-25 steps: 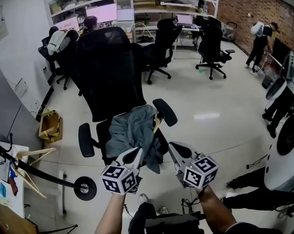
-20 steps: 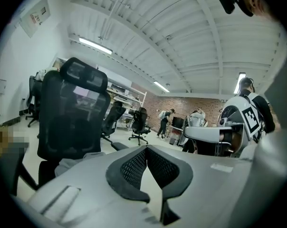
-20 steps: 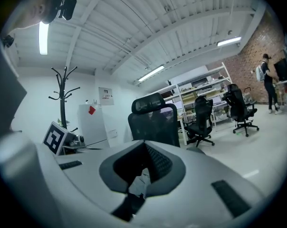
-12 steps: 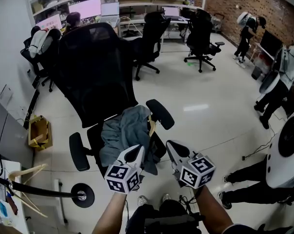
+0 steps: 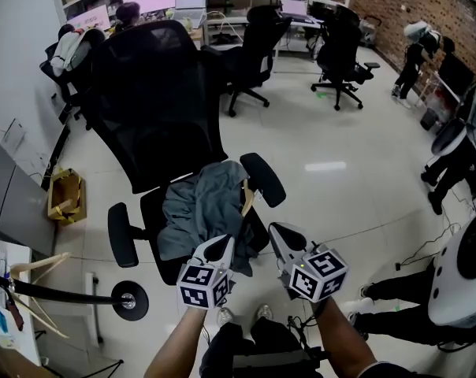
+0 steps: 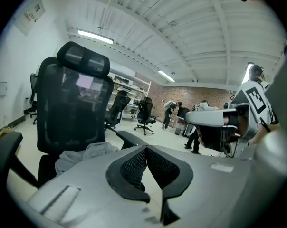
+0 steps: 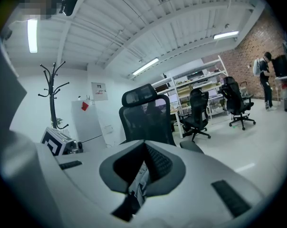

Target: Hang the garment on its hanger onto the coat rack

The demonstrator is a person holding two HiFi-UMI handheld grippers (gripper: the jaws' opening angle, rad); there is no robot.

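A grey garment (image 5: 197, 211) lies crumpled on the seat of a black mesh office chair (image 5: 155, 93), with a wooden hanger (image 5: 247, 200) poking out at its right side. The left gripper view shows the garment (image 6: 81, 155) low on the seat. My left gripper (image 5: 220, 246) is shut and empty, just short of the seat's front edge. Beside it my right gripper (image 5: 278, 234) is also shut on nothing. The black coat rack (image 7: 52, 93) stands to the left; in the head view its pole (image 5: 57, 294) and round base run along the lower left.
Bare wooden hangers (image 5: 39, 264) hang by the rack pole. A cardboard box (image 5: 65, 197) sits on the floor at left. More office chairs (image 5: 339, 50) and desks stand at the back. People (image 5: 415, 50) stand at the right near a white round machine (image 5: 459, 274).
Both grippers stay shut side by side in front of the chair. The head view has swung slightly, so the chair and the rack base sit a little differently in frame.
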